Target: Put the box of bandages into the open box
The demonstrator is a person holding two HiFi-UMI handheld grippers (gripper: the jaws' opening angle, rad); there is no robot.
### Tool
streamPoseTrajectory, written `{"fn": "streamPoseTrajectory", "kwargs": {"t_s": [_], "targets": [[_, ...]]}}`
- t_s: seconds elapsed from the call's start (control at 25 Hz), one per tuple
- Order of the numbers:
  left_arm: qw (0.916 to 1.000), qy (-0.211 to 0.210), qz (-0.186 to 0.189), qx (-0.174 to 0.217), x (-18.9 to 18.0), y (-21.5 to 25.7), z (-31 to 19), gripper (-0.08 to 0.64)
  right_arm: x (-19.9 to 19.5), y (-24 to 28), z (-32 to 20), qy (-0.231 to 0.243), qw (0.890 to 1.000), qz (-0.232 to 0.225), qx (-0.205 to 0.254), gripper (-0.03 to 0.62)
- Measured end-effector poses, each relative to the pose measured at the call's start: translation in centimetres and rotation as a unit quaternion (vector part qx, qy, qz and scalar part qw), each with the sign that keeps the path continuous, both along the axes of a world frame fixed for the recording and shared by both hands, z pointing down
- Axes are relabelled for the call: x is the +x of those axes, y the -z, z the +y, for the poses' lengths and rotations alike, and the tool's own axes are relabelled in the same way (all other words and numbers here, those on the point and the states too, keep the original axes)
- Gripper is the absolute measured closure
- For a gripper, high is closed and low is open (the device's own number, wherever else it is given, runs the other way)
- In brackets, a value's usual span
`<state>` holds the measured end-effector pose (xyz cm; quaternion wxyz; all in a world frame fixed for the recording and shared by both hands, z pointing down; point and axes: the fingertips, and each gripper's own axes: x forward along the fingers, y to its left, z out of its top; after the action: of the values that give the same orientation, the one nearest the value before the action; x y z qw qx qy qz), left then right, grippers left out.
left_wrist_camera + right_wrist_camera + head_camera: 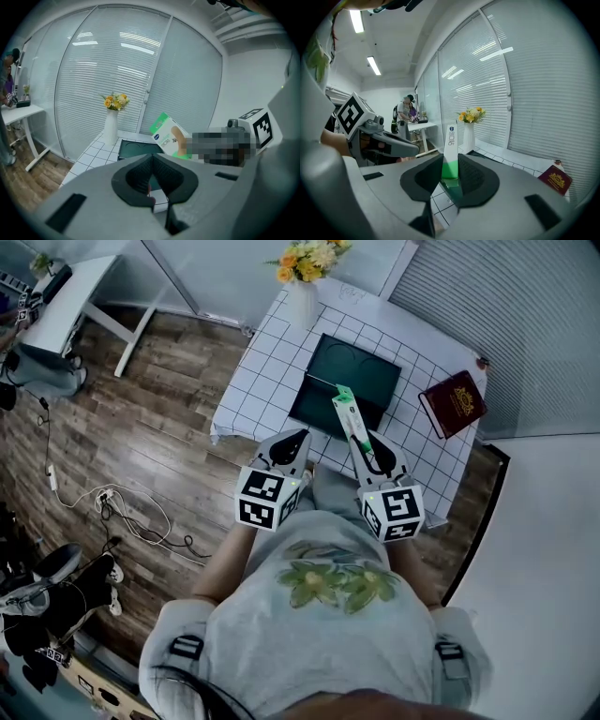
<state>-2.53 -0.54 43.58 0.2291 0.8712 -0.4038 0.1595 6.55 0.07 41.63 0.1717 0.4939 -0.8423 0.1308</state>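
Right gripper [450, 159] is clamping the box of bandages [451, 143] by its green lower end. I am seeing the slim carton standing edge-on between the pads, its white top sticking up past the fingertips. Left gripper [153, 157] is sitting just to the left of it, jaws pressed together with nothing between them, touching none of the items. Both tools are hovering over the near edge of the table [258, 381], which is wearing a white cloth with a dark grid.

In the head view, the bandage carton is reaching forward from the right tool and hanging over the near right part of the open box [361, 367], with its far end pointing away from me. I cannot tell whether it is touching the box's rim. The open box is lying in the middle of the table, dark green inside, with two faint ring outlines showing on its far half. The carton is not yet resting inside it.

Further right, near the table's right edge, a red book [454, 402] is lying flat, well apart from the open box. At the far edge a white vase [302, 304] is standing upright, holding yellow and orange flowers [307, 259].
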Motion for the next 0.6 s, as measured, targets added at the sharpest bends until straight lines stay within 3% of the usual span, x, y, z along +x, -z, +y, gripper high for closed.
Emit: {"fn": "streamPoseTrajectory", "kwargs": {"t_s": [0.6], "targets": [[0.9998, 0.006, -0.015, 0.007, -0.2, -0.4, -4.6, 0.549, 0.2, -1.1, -4.2, 0.014, 1.000, 0.001, -0.004, 0.502]]}}
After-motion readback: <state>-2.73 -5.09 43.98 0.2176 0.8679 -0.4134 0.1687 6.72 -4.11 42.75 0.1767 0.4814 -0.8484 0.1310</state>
